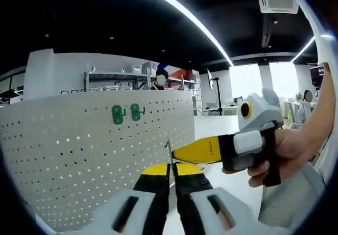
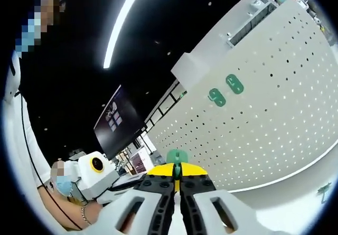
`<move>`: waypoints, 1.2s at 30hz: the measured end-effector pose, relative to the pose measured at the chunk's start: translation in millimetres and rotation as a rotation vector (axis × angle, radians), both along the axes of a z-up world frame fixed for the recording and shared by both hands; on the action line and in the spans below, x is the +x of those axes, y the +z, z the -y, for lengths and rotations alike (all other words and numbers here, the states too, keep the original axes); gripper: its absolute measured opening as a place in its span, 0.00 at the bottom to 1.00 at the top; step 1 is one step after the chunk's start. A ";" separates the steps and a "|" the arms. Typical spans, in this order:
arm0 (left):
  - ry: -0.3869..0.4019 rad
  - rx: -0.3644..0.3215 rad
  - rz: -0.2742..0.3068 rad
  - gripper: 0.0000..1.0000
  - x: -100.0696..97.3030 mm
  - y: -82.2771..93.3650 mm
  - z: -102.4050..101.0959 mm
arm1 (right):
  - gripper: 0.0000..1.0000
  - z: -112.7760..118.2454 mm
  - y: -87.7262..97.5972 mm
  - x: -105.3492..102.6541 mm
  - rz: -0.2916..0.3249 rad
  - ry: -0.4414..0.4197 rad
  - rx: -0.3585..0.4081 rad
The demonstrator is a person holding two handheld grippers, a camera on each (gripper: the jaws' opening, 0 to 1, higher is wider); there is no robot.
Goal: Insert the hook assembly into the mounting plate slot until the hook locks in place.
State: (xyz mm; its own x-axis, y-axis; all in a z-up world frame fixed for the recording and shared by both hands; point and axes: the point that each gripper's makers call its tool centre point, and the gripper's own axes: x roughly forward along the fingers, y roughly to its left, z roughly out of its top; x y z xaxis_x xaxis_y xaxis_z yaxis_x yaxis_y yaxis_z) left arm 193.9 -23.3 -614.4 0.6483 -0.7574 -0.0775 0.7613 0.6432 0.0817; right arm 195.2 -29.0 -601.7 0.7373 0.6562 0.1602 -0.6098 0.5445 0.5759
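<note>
A white perforated mounting plate point(image 1: 79, 156) stands upright on the table, with two green hooks point(image 1: 127, 113) seated near its top. My left gripper point(image 1: 171, 167) is shut on a thin hook assembly point(image 1: 169, 146), seen edge-on just above its yellow tips. My right gripper point(image 1: 178, 154) comes in from the right in a person's hand and meets the same spot. In the right gripper view, my right gripper point(image 2: 177, 172) is shut on the green hook assembly point(image 2: 177, 157), in front of the plate point(image 2: 264, 124) and its two seated hooks point(image 2: 225, 90). The left gripper's body point(image 2: 113, 190) sits lower left, its tips hidden.
A small green piece point(image 2: 323, 193) lies on the white table point(image 2: 296, 206) near the plate's foot. The person's hand point(image 1: 288, 150) and sleeve are at the right. Shelving point(image 1: 132, 79) and other people stand behind the plate.
</note>
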 end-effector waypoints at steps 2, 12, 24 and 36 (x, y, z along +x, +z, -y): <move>-0.005 0.001 -0.001 0.02 -0.6 -0.4 0.4 | 0.00 0.4 -0.4 -0.3 -0.016 0.005 0.013; -0.007 -0.001 -0.002 0.03 -0.2 0.0 -0.2 | 0.00 -0.3 0.4 -0.1 -0.020 0.007 0.006; -0.003 0.047 0.023 0.22 -1.4 -5.5 2.6 | 0.00 -1.3 -0.3 -1.5 -0.028 0.013 0.013; 0.019 0.058 -0.018 0.67 2.2 -18.8 2.7 | 0.00 1.1 -1.6 -0.8 -0.033 0.010 0.017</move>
